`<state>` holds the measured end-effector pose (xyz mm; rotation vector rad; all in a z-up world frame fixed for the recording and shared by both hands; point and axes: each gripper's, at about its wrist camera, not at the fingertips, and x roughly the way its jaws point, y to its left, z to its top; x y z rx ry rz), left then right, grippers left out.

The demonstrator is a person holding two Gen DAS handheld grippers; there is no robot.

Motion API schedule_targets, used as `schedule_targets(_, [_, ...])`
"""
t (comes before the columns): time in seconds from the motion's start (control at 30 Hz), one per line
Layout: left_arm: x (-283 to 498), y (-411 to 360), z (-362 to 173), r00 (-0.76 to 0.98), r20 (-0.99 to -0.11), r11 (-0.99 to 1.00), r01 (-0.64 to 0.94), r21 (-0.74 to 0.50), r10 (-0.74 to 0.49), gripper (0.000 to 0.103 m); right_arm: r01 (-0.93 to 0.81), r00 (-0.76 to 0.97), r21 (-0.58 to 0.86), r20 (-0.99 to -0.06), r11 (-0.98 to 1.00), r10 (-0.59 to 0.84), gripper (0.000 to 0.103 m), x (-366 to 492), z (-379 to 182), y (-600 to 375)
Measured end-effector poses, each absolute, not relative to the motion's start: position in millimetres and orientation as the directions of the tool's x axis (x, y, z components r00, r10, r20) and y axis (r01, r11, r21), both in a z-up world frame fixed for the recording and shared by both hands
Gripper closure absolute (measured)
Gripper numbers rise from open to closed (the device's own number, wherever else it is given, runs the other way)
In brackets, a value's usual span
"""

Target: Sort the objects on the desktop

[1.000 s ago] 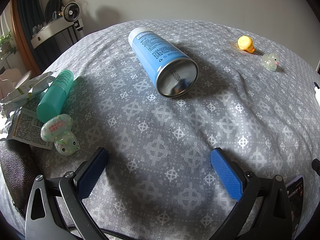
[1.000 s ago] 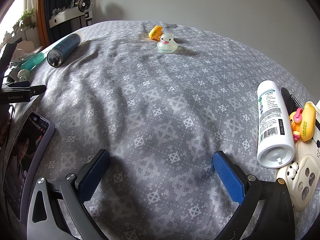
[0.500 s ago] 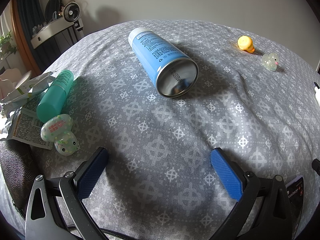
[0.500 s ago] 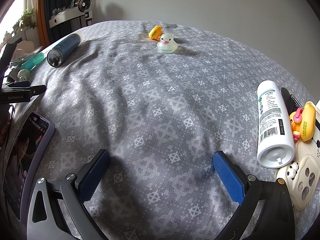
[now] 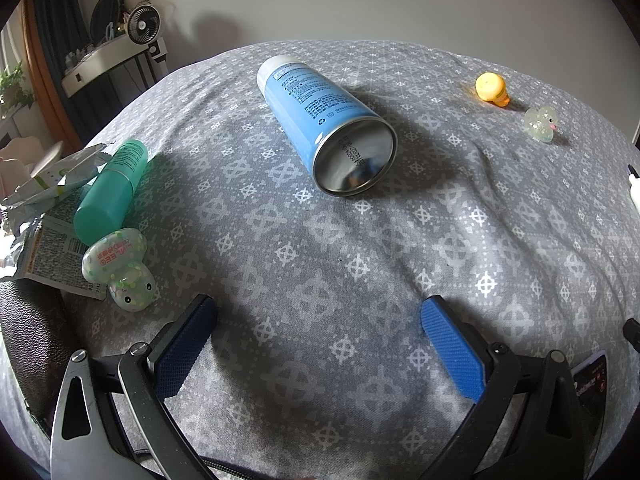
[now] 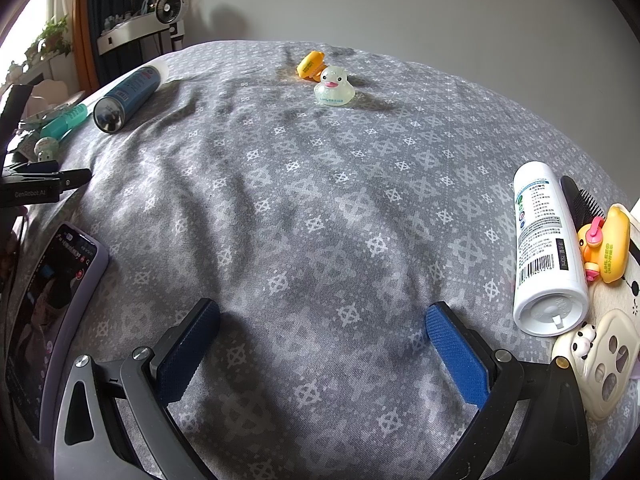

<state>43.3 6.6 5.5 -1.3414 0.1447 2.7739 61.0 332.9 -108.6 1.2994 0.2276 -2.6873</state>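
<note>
Blue can at 12 o'clock lies sideways; we judge it may roll. Left gripper, right gripper both spread, empty.

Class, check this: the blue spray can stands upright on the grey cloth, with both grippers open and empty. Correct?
Not quite. The blue spray can lies on its side on the grey cloth, as the left wrist view shows. The left gripper and right gripper are indeed open and empty.
</note>
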Motion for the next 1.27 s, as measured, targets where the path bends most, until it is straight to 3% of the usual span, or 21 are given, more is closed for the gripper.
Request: schedule_targets(1.27, [41.2,4.5,5.4,-0.621,-0.784,-0.994,-0.088,0.059,0.008,0.0,0.194,-0.617,-0.083,-0.785,-0.977,-0.057,0.0,60.1,-108.4,332.6])
